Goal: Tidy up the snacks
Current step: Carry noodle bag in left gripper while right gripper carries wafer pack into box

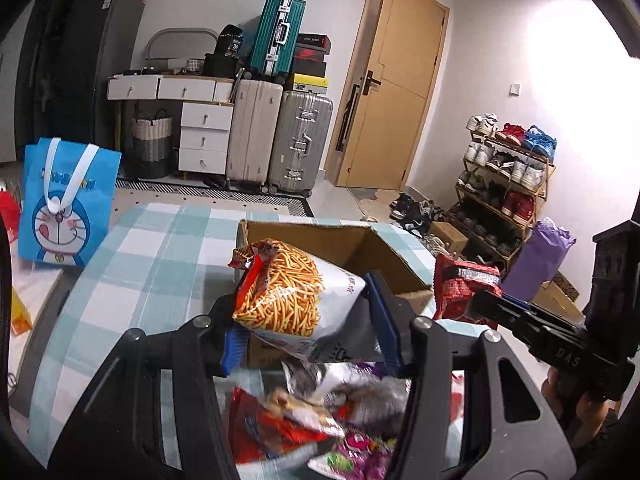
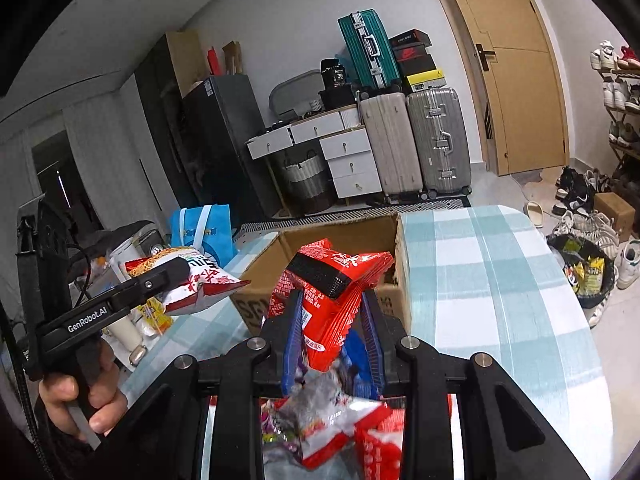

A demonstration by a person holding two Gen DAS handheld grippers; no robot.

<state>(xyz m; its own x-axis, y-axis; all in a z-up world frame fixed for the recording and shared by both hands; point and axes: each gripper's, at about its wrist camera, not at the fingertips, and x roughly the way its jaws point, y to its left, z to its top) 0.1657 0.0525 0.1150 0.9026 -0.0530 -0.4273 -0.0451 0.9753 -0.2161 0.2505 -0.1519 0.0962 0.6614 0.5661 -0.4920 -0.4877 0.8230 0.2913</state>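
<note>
A cardboard box (image 1: 340,248) stood on the table (image 1: 160,240), with a heap of snack packets (image 1: 320,420) before it, nearer the cameras. The left tongs (image 1: 310,332) held a noodle snack bag (image 1: 288,292) before the box; the right tongs (image 2: 332,328) held a flat packet (image 2: 336,280) to its right. Behind the table stood suitcases (image 1: 280,136) beside a door (image 1: 396,88)

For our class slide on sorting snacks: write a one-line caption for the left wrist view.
Left gripper grips a noodle-snack bag before an open cardboard box.
</note>
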